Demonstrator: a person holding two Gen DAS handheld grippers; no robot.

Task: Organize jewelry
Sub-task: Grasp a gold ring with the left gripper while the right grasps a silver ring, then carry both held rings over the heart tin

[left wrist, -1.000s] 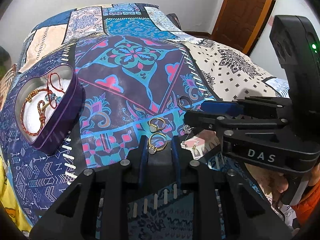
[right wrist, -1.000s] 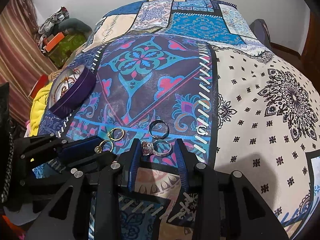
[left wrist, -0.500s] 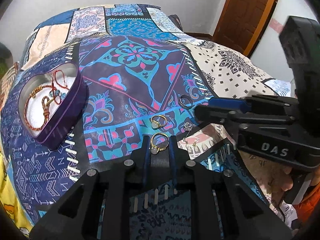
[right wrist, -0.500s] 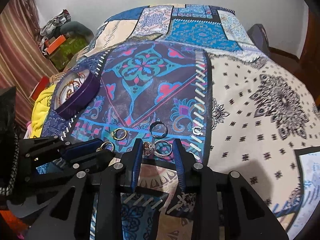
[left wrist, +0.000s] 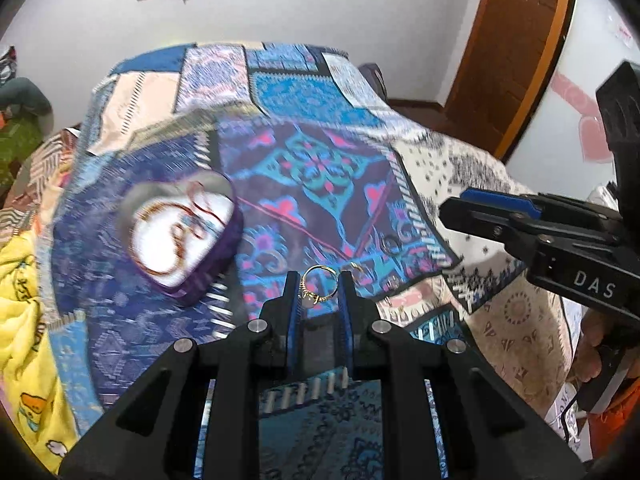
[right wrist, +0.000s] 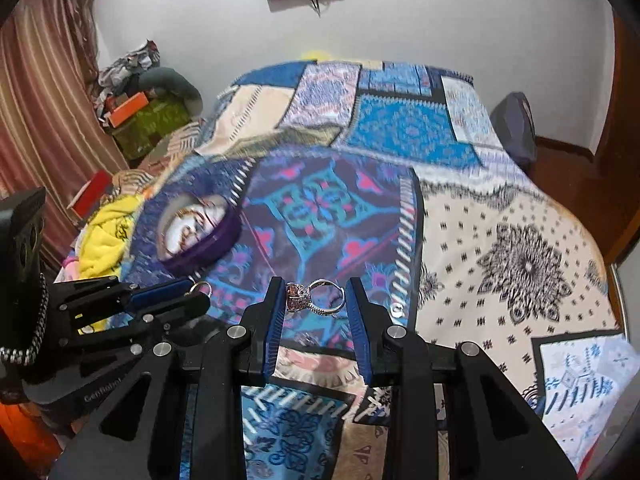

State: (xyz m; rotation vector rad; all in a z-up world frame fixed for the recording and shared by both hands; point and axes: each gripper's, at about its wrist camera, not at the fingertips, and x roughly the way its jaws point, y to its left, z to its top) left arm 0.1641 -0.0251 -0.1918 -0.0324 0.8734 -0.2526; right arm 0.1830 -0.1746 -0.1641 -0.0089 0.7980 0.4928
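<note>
My left gripper (left wrist: 319,286) is shut on a gold ring (left wrist: 319,285) and holds it above the bedspread. My right gripper (right wrist: 315,295) is shut on a silver ring with a large stone (right wrist: 314,295), also lifted. A purple heart-shaped tin (left wrist: 188,236) with red and gold bracelets inside lies to the left; it also shows in the right wrist view (right wrist: 198,232). More rings (left wrist: 390,243) lie on the spread beyond the left gripper. The right gripper shows in the left wrist view (left wrist: 500,216), and the left gripper in the right wrist view (right wrist: 168,300).
A patterned patchwork bedspread (right wrist: 500,260) covers the bed. A yellow blanket (left wrist: 24,312) lies at the left edge. A wooden door (left wrist: 516,40) stands at the back right. Clutter and boxes (right wrist: 136,112) sit by the striped curtain.
Both grippers have closed on their rings and lifted them off the bedspread. Both views have pulled up and back; the bed looks farther and blurred.
</note>
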